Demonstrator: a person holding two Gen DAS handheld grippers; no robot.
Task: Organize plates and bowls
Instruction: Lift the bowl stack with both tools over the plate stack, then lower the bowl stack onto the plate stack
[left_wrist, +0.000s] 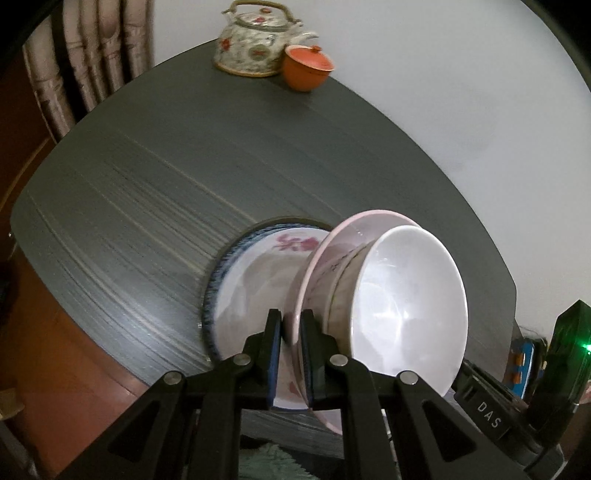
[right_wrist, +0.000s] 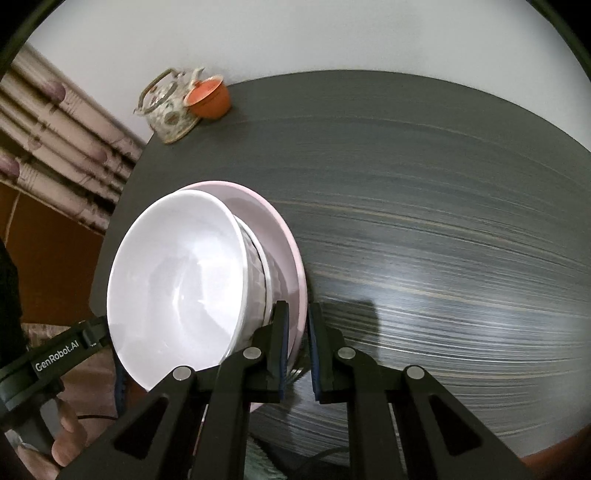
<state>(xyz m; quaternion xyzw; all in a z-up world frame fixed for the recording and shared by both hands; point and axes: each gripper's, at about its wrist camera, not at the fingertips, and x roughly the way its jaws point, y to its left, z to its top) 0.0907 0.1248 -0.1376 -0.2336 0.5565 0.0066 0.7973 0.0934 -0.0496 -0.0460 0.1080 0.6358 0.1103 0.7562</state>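
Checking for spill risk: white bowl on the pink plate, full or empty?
Empty. The white bowl shows a bare, glossy inside in both wrist views, sitting on the pink plate.

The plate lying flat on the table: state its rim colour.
Blue, speckled, on the flat plate; seen best from the left wrist.

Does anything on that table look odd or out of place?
Nothing looks broken or spilled. The pink plate, with white bowls on it, is pinched at opposite rims by both grippers above a blue-rimmed plate.
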